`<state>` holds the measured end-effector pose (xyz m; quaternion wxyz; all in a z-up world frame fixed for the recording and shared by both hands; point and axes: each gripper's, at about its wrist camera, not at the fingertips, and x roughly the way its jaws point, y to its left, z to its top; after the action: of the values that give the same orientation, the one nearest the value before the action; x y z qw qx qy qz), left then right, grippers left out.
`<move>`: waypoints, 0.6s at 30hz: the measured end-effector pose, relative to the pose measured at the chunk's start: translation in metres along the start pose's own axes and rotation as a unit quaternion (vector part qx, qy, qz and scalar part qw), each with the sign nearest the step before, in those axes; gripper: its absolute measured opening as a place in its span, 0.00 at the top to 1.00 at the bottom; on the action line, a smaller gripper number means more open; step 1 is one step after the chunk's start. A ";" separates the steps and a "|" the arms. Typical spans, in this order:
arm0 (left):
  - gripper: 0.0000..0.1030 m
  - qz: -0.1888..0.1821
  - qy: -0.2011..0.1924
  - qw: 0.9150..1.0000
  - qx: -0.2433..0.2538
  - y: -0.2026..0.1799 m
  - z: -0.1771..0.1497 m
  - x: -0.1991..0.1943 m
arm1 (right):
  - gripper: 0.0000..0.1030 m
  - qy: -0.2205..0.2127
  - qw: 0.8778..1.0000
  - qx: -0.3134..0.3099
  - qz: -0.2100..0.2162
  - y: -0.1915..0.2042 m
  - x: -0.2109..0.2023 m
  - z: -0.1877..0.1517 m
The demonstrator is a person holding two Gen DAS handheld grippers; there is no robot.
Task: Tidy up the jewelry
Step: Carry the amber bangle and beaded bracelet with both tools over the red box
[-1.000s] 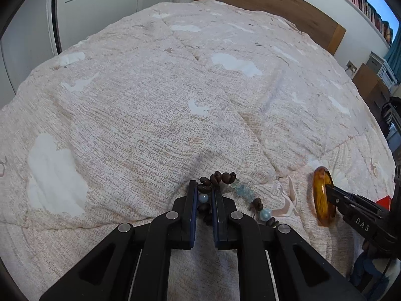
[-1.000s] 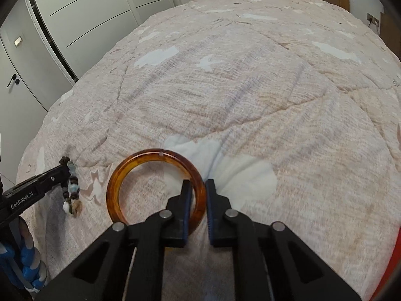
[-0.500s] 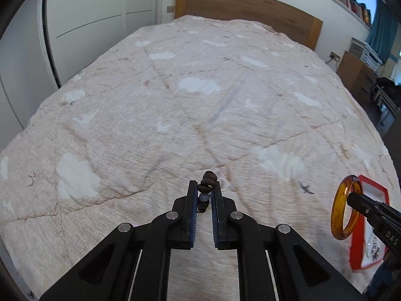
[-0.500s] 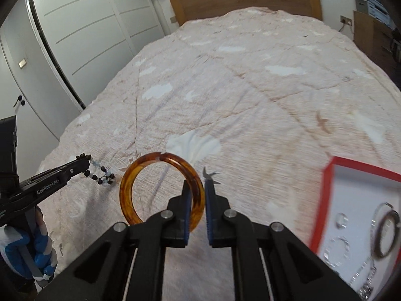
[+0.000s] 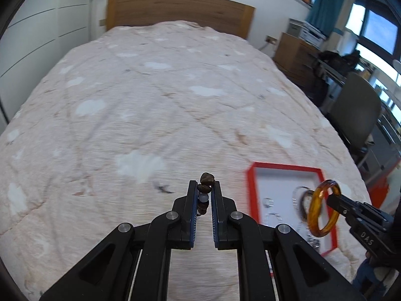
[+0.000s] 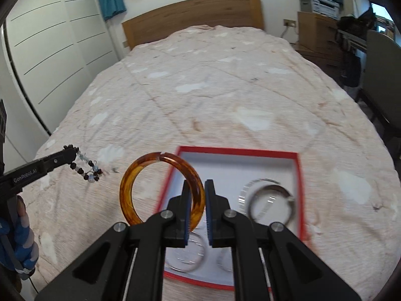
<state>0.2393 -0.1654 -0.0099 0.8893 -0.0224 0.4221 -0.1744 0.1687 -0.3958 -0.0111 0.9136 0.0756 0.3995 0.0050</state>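
Both tools have risen off the quilt: left tool [image 5: 203, 193] grips the bead bracelet [image 5: 206, 184], right tool [image 6: 197, 195] the amber bangle [image 6: 160, 190].

I have the tray [image 6: 299, 175] lying on the bed [image 6: 225, 87], near its foot. Rings and bangles [image 6: 272, 204] lie inside it. My right gripper [image 6: 196, 193] hangs over the tray's left edge with the bangle [image 6: 127, 195] sticking out leftward. My left gripper [image 5: 203, 193] sits further left, the beaded bracelet [image 6: 86, 169] dangling above the bedding. The headboard [image 6: 193, 17] stands behind; a chair [image 5: 356, 115] is off right.
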 end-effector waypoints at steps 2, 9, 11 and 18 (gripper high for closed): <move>0.90 -0.015 0.011 1.000 0.016 -0.026 -0.002 0.013 | 0.91 0.008 1.000 0.010 -0.011 -0.020 0.001 -0.007; 0.90 -0.046 0.061 0.995 0.070 -0.092 -0.021 0.058 | 0.91 0.041 0.998 0.027 -0.036 -0.061 0.023 -0.033; 0.90 -0.047 0.075 0.993 0.080 -0.101 -0.031 0.070 | 0.91 0.050 0.998 0.023 -0.043 -0.066 0.029 -0.039; 0.90 -0.035 0.115 0.988 0.093 -0.104 -0.059 0.094 | 0.91 0.080 0.995 0.012 -0.055 -0.068 0.043 -0.056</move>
<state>0.2190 -0.2879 -0.0982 0.8265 0.0661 0.5023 -0.2454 0.1536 -0.4529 -0.0899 0.8768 0.0638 0.4746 -0.0443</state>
